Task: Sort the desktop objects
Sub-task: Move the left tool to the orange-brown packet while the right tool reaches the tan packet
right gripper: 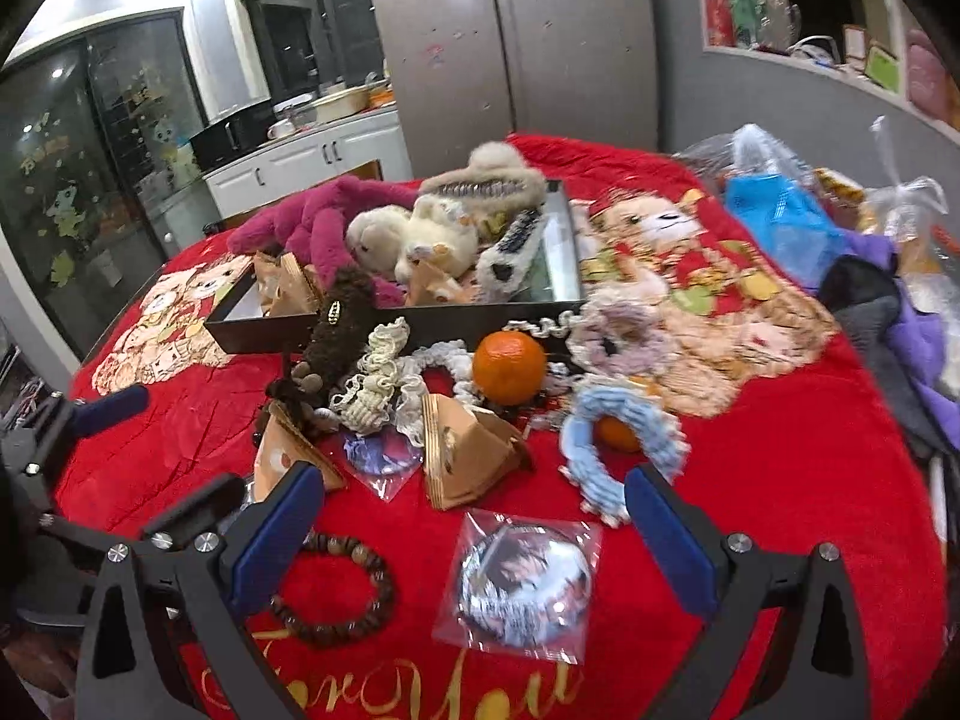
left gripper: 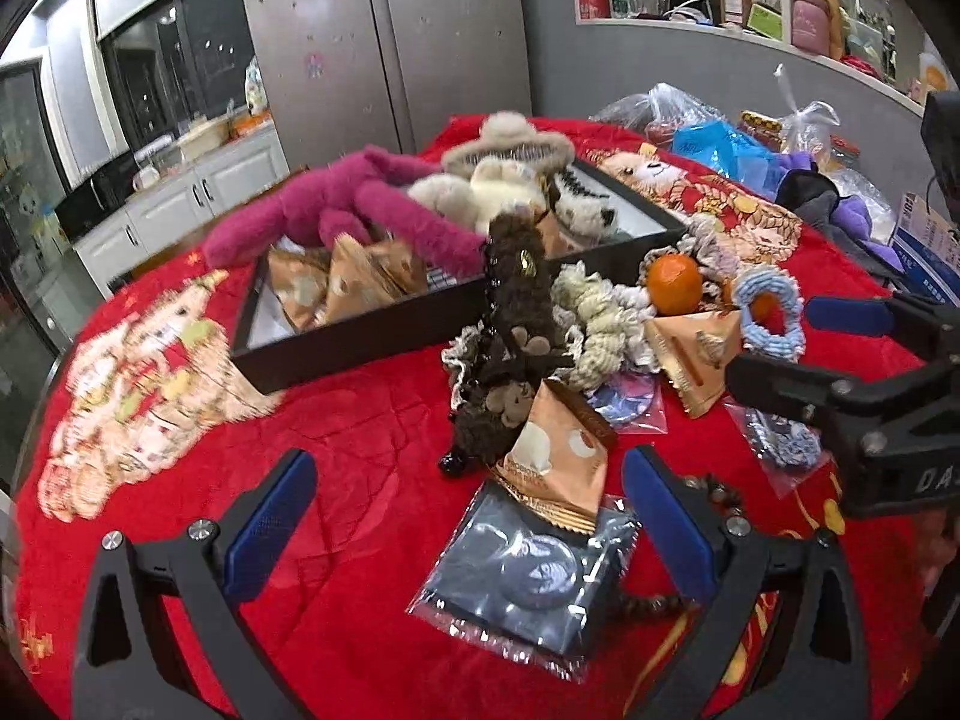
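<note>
We found both grippers released and empty. The bagged badge (right gripper: 521, 585) lay flat at lower centre of the right wrist frame, directly between the right gripper (right gripper: 474, 534) jaws; the left gripper (left gripper: 468, 525) stood farther off.

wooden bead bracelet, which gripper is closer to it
Right. The right gripper hovers just above the wooden bead bracelet, its left finger overlapping it. The left gripper sits further left, over a bagged badge.
</note>
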Tool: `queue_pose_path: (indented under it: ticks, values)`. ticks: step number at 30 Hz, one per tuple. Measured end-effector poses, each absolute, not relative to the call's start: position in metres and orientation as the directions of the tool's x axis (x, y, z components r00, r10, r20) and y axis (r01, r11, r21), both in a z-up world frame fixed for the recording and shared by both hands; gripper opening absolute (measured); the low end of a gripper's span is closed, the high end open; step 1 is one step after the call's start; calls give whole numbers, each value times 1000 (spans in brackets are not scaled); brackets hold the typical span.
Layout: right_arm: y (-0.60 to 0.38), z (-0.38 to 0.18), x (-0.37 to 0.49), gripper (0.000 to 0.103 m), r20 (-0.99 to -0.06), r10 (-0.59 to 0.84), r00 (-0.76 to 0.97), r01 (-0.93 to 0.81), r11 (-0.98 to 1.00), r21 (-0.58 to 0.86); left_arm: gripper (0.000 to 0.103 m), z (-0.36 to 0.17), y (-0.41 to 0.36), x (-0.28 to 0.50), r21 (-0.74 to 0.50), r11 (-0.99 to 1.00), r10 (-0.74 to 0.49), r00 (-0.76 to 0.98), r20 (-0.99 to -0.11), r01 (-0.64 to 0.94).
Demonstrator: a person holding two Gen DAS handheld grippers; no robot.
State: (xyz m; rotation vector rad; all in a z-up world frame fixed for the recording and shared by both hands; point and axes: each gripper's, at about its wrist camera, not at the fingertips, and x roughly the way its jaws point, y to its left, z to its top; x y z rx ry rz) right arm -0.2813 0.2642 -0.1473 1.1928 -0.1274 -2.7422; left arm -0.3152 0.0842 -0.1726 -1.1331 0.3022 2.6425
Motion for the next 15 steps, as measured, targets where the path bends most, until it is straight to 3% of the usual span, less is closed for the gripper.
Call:
queue_pose_path:
  ticks: [12, 15]
  values:
    - [265, -182, -319, 103, -772, -149, -617, 66, -988, 138, 103, -200, 91, -339, 71, -946, 155, -633, -759, -318]
    - [266, -186, -322, 96, -772, -144, -619, 59, -989, 137, 103, -208, 91, -343, 49, -944, 167, -601, -781, -326]
